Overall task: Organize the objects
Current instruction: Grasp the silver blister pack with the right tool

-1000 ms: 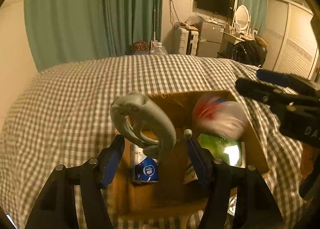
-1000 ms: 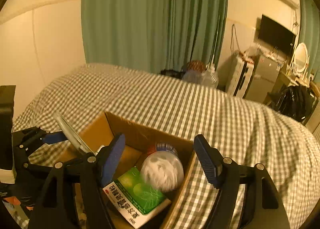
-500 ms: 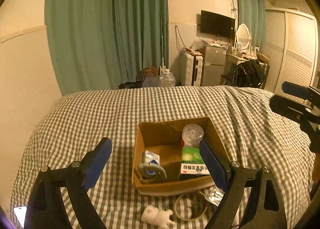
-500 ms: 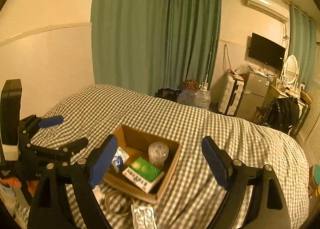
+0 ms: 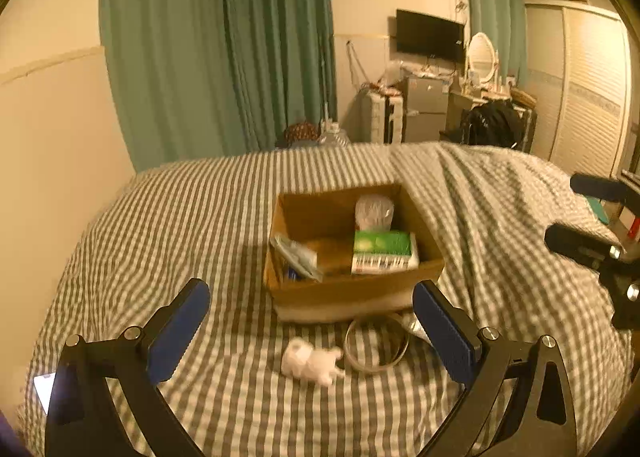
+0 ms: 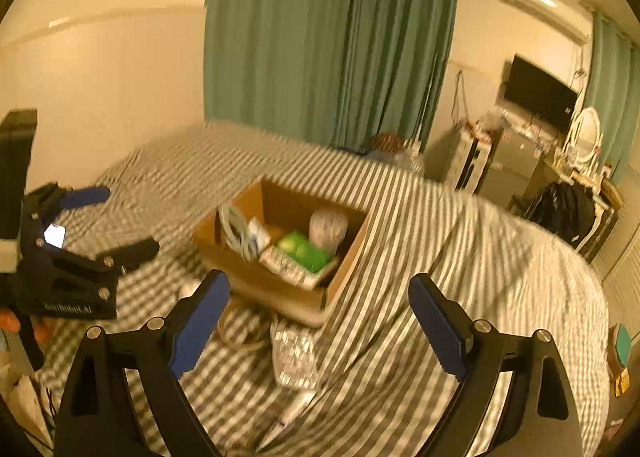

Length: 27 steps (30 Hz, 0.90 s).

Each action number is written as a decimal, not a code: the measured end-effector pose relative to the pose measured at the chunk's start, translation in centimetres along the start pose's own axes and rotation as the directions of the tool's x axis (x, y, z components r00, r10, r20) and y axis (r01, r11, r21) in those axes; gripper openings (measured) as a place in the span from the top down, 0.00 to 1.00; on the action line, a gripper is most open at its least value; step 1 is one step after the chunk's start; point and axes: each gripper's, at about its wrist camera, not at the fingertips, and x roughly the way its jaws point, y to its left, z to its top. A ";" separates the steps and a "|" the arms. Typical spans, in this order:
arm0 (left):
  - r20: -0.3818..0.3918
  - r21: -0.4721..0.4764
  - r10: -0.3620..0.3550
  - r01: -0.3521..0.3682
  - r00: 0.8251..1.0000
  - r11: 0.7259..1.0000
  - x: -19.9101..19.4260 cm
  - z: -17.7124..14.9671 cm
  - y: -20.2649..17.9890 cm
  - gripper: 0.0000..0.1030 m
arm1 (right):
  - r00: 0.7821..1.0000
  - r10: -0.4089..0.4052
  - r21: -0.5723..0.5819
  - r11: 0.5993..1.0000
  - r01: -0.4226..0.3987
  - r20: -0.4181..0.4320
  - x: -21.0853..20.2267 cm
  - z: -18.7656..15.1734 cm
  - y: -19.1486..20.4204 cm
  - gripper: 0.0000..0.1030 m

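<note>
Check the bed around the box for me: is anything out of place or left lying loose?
Yes. Three things lie on the checked bedspread outside the cardboard box, by its near side: a small white toy, a ring and a foil pack. Inside, the green box leans tilted. Both grippers are open and empty.

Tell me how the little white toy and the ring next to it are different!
The white toy is solid and lumpy; the ring is a thin hoop showing checkered bedcover through its middle. The toy is white, the ring pale metallic-looking. Both lie on the bed outside the cardboard box, not yet packed.
</note>
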 end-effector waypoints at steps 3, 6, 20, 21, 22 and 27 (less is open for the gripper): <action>-0.044 -0.034 0.013 -0.014 0.999 0.999 1.1 -2.3 0.3 0.00 | 0.997 0.022 0.007 1.000 -0.021 -0.073 2.2 -2.7 0.9 0.11; -0.090 -0.063 0.023 -0.028 0.996 0.998 2.5 -4.8 0.7 0.00 | 0.987 0.047 0.014 0.999 -0.045 -0.153 4.8 -5.7 1.7 0.11; -0.276 -0.111 0.011 -0.043 0.961 0.993 8.8 -10.4 1.4 0.00 | 0.931 0.015 -0.034 0.999 -0.030 -0.365 13.0 -9.7 3.8 0.11; -0.282 -0.106 0.011 -0.043 0.959 0.993 9.2 -10.4 1.4 0.00 | 0.927 0.023 -0.039 0.998 -0.040 -0.373 13.4 -9.7 3.9 0.11; -0.289 -0.098 0.013 -0.043 0.957 0.994 9.7 -10.5 1.4 0.00 | 0.923 0.034 -0.049 0.997 -0.057 -0.384 13.9 -9.7 4.1 0.11; -0.323 -0.082 0.014 -0.043 0.946 0.996 12.1 -10.9 1.5 0.00 | 0.900 0.024 -0.092 0.993 -0.071 -0.436 16.6 -9.8 4.6 0.16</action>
